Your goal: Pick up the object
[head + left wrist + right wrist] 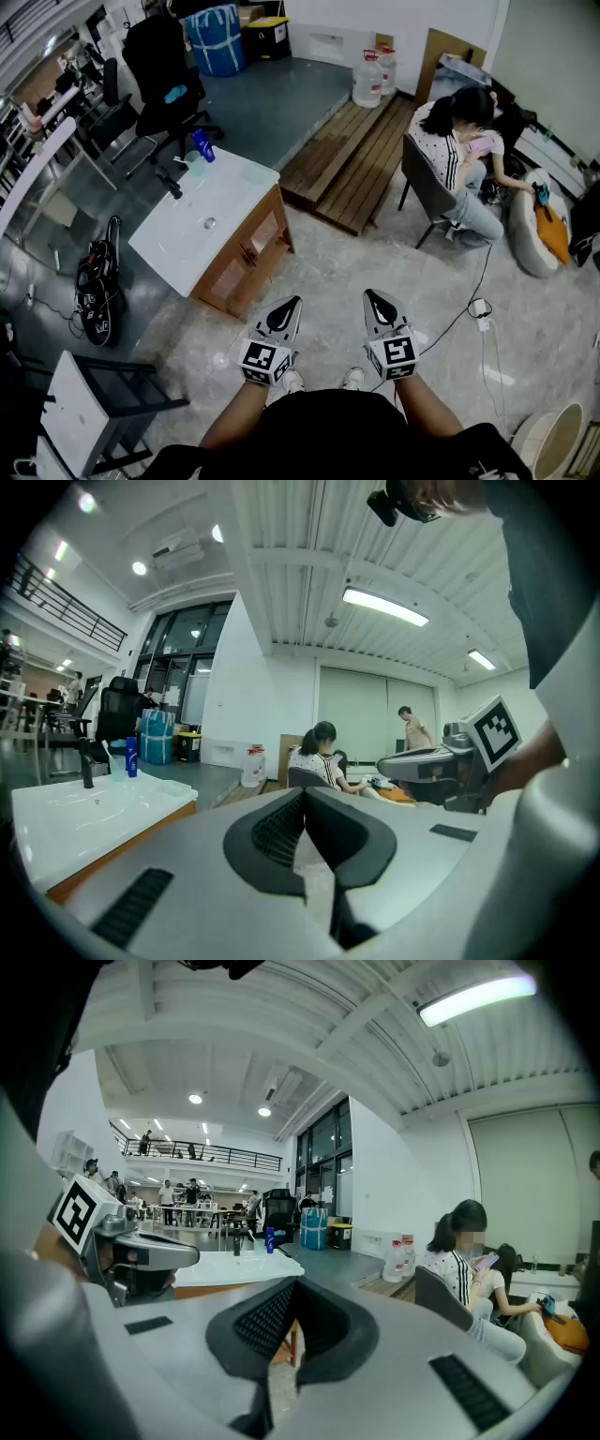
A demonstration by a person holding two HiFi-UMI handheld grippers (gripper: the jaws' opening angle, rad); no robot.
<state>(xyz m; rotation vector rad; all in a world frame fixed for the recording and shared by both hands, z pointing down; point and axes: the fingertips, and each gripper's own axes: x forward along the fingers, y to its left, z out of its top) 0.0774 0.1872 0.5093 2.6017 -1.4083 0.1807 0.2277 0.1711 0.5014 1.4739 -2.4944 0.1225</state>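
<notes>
I stand on the stone floor and hold both grippers low in front of me. My left gripper (291,303) is shut with nothing between its jaws, and my right gripper (374,296) beside it is shut and empty too. In the left gripper view the left gripper (305,793) has its jaws pressed together, as does the right gripper (295,1284) in the right gripper view. Ahead to the left stands a white sink cabinet (187,246). At its far end are a blue bottle (203,146) (131,757) (269,1239), a clear cup (194,162) and a black tap (171,184). Both grippers are well short of it.
A person sits on a dark chair (427,187) at the right. A wooden platform (352,159) with water jugs (368,81) lies beyond. A cable and plug (479,309) lie on the floor to my right, a black bundle (97,286) to the left, and a white-topped stand (80,412) lower left.
</notes>
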